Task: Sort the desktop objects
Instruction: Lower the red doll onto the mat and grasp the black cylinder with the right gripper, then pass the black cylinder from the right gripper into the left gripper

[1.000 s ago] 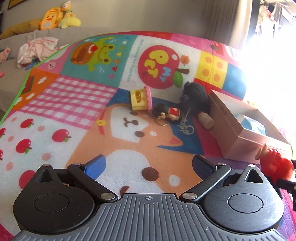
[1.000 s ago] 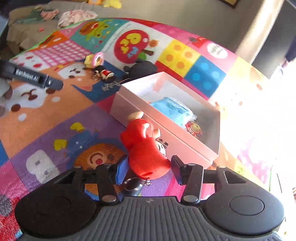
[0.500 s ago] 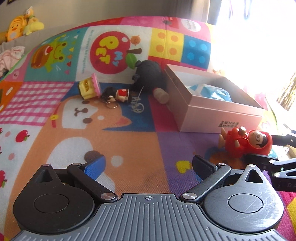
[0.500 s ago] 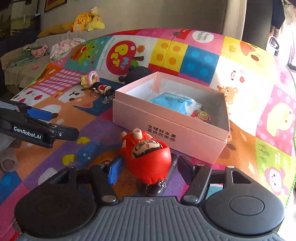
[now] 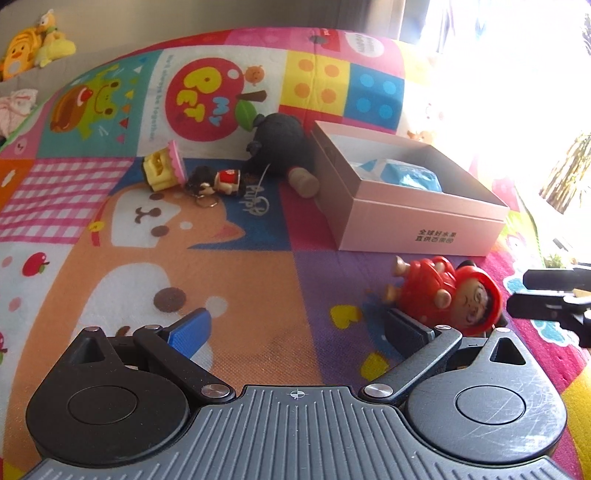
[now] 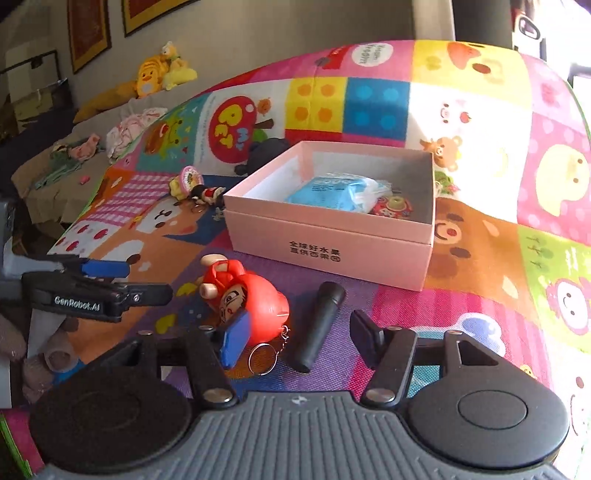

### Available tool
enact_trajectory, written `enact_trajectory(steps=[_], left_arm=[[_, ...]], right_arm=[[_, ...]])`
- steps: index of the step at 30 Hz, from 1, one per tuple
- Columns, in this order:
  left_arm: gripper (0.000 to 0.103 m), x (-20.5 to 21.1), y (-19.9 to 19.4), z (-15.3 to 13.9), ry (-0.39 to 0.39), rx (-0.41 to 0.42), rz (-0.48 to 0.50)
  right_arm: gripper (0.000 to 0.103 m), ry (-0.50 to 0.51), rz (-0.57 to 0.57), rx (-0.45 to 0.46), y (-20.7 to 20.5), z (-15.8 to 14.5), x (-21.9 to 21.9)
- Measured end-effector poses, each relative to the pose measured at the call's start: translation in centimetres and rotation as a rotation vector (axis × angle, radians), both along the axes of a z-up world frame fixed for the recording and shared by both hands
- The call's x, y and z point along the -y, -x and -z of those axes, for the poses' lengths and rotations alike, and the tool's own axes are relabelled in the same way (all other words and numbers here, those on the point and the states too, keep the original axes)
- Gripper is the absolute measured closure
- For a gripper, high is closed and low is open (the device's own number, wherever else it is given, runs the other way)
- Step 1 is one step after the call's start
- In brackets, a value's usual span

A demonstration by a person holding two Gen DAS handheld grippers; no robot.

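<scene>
1. Left wrist view: the left gripper (image 5: 295,332) hovers over the cartoon play mat (image 5: 240,280), fingers spread wide and empty. The red-hooded doll (image 5: 447,295) lies in front of the pink box (image 5: 421,225); a black plush (image 5: 284,144), a yellow toy (image 5: 162,170) and a keychain figure (image 5: 218,182) lie beyond.
2. Right wrist view: only here are a black microphone (image 6: 321,321) and framed pictures (image 6: 88,33) visible. The right gripper (image 6: 295,338) is closing, its pads not yet pressing the microphone lying between them.

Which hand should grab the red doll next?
Probably the right gripper: the red doll lies against its blue pad, jaws closing. The left gripper is open, with the doll just outside it.
</scene>
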State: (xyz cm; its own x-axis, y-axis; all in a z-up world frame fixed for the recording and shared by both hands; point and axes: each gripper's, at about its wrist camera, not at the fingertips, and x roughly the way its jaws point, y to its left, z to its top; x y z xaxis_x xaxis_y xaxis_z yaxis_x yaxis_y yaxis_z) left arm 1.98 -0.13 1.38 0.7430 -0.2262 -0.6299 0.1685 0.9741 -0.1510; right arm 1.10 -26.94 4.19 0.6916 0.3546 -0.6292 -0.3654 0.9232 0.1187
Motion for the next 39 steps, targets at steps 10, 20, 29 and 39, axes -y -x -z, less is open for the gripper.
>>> enact_trajectory(steps=[10, 20, 29, 39], left_arm=[[0.000, 2.2, 1.6, -0.2, -0.005, -0.012, 0.157], [0.000, 1.5, 1.8, 0.6, -0.013, -0.031, 0.135], [0.000, -1.0, 2.8, -0.4, -0.002, 0.006, 0.069], [0.000, -8.5, 4.1, -2.3, 0.042, 0.085, -0.135]], right_arm=[[0.072, -0.014, 0.112, -0.112, -5.3, 2.8, -0.3], [0.077, 0.130, 0.026, -0.065, 2.1, 2.2, 0.2], [0.078, 0.141, -0.223, -0.046, 5.3, 2.1, -7.4], [0.084, 0.272, -0.412, 0.098, 3.7, 1.7, -18.6]])
